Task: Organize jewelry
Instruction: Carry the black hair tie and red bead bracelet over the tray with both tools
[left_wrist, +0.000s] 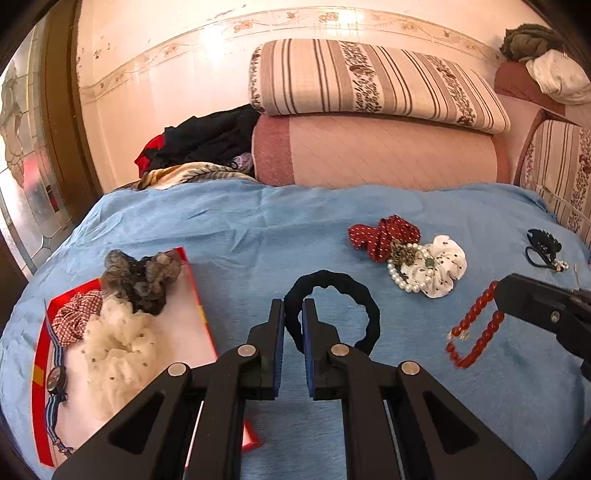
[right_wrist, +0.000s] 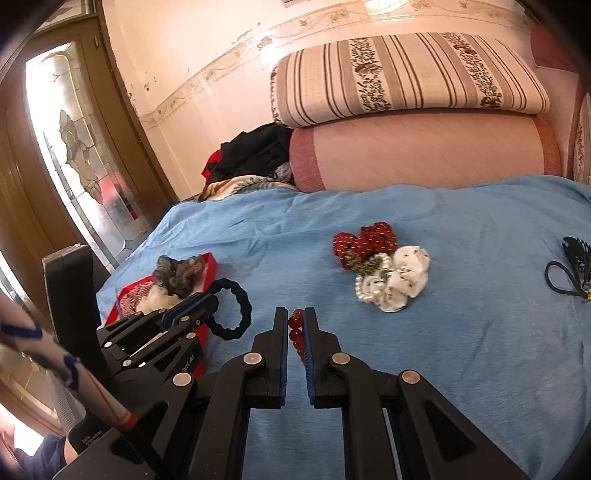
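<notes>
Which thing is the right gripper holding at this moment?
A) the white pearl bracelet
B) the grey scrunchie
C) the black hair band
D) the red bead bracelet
D: in the right wrist view the right gripper is shut on the red bead bracelet; the black hair band is in the left gripper.

red bead strand (right_wrist: 296, 334): mostly hidden between the right-view fingers
watch (left_wrist: 56, 380): strap end cut off by the edge, dial unreadable
</notes>
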